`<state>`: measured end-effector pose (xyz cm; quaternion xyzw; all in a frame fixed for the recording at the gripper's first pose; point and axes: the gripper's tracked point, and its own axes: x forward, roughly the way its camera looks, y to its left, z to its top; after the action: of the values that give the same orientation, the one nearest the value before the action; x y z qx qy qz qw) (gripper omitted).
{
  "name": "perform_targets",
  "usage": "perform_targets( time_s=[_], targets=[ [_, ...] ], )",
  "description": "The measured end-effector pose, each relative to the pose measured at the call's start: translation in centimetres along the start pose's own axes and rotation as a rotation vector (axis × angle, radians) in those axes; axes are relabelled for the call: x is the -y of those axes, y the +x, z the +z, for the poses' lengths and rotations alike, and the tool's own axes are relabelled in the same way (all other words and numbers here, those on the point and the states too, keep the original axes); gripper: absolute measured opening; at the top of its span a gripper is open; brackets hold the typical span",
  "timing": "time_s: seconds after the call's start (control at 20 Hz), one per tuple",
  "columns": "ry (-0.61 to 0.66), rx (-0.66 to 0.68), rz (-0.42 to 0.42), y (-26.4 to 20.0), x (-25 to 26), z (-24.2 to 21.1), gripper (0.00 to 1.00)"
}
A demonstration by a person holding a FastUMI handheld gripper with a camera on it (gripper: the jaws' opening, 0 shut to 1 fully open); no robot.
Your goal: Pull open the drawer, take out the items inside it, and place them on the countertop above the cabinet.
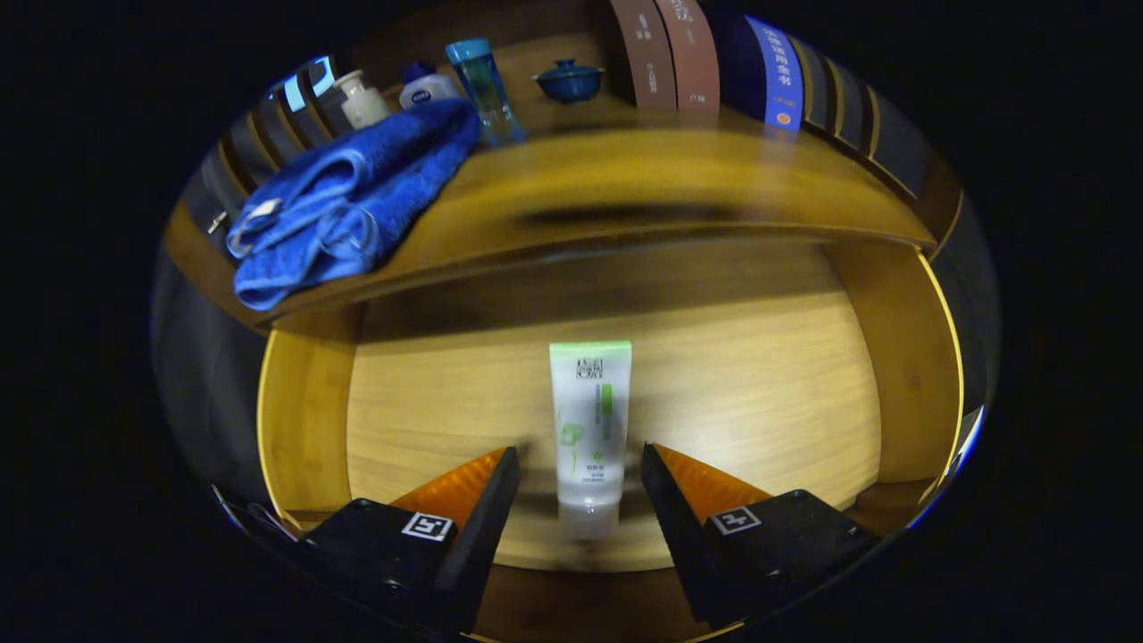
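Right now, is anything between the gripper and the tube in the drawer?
Nothing visible. The gripper is open, and the white tube lies alone on the drawer floor, its cap end already between the fingers, with gaps on both sides.

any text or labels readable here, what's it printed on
Nothing reads clearly.
White squeeze tube with green end, lying in the open wooden drawer between the open jaws of the gripper: print blurred.
Small white round bottle with a dark blue badge on the wooden countertop: too small.
Brown and blue book spines: characters too blurred.
Square black-and-white markers on the gripper: patterns, no words.
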<state>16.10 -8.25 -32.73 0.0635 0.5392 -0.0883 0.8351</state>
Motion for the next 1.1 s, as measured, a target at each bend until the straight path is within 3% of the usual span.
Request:
perform_targets(
  time_s=[0.15, 0.25, 0.5, 0.55, 0.6, 0.65, 1.1],
  targets=[
    [-0.017, -0.055, -0.029, 0.8, 0.5, -0.6, 0.88],
    [-0.021, -0.103, -0.039, 1.4, 0.9, -1.2, 0.77],
    [-0.037, -0.144, -0.046, 1.2, 0.6, -0.8, 0.64],
    [-0.051, -0.141, -0.043, 2.4, 0.9, -1.5, 0.56],
    [-0.053, -0.126, -0.029, 2.4, 0.7, -1.2, 0.56],
    [-0.052, -0.128, -0.024, 1.5, 0.6, -1.0, 0.46],
    [-0.012, -0.059, 0.042, 0.4, -0.2, -1.7, 0.46]
  ],
)
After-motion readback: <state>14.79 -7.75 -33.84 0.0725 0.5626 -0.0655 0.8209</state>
